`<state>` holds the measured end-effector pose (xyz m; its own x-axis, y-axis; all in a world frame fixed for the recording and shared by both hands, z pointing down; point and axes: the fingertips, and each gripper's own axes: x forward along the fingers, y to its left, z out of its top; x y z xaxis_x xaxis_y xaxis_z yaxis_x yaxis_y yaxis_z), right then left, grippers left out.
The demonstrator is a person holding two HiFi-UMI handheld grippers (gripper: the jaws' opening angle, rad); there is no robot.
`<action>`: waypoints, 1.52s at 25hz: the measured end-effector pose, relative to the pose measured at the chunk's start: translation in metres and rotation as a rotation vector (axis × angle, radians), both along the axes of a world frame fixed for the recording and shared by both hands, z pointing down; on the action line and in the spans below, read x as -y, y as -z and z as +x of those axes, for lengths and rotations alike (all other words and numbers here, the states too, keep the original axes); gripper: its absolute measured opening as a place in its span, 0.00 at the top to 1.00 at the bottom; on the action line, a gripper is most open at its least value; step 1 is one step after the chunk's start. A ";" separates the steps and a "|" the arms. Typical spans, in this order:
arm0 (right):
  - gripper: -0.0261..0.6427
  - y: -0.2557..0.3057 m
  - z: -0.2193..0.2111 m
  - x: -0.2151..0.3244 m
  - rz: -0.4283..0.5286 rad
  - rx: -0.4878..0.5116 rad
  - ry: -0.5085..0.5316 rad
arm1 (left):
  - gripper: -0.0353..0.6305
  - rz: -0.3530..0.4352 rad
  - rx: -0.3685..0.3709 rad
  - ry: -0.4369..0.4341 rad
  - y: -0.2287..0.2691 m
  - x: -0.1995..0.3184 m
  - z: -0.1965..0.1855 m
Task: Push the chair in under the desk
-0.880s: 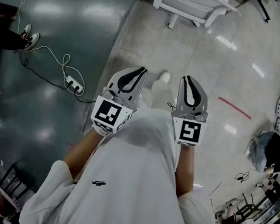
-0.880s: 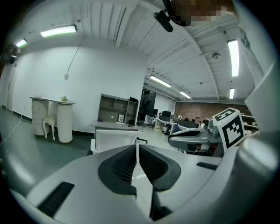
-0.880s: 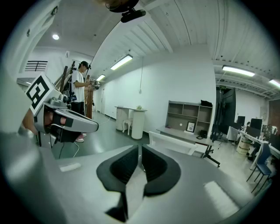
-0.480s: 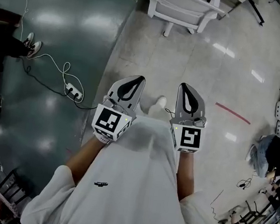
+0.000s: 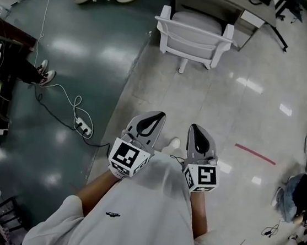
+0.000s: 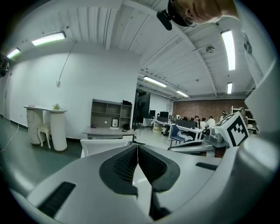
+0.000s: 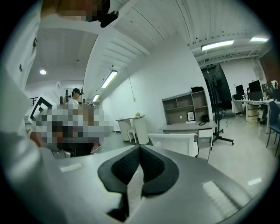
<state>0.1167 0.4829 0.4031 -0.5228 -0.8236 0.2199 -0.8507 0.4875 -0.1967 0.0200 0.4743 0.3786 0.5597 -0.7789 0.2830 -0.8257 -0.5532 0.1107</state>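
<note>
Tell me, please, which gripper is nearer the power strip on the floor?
Left. The left gripper is just right of the power strip; the right gripper is farther right still.

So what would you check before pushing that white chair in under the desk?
1. Chair in view, straight ahead: ok.
2. Its back faces the person, desk beyond it: ok.
3. Left gripper and right gripper jaws shut, empty: ok.
4. Path to chair: ok; power strip lies off to the left.
5. Grippers touching the chair: not ok, well apart.
6. Chair's feet free to slide: cannot tell.
</note>
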 end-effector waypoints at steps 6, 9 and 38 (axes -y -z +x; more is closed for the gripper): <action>0.94 0.002 0.029 0.029 0.036 0.007 0.013 | 0.93 0.050 0.065 0.077 0.012 0.028 0.009; 0.94 0.018 0.037 0.040 0.085 0.010 0.020 | 0.93 0.031 0.077 0.079 0.014 0.034 0.010; 0.94 0.065 -0.055 0.456 0.157 -0.111 -0.009 | 0.93 0.022 -0.101 -0.178 0.044 0.455 -0.021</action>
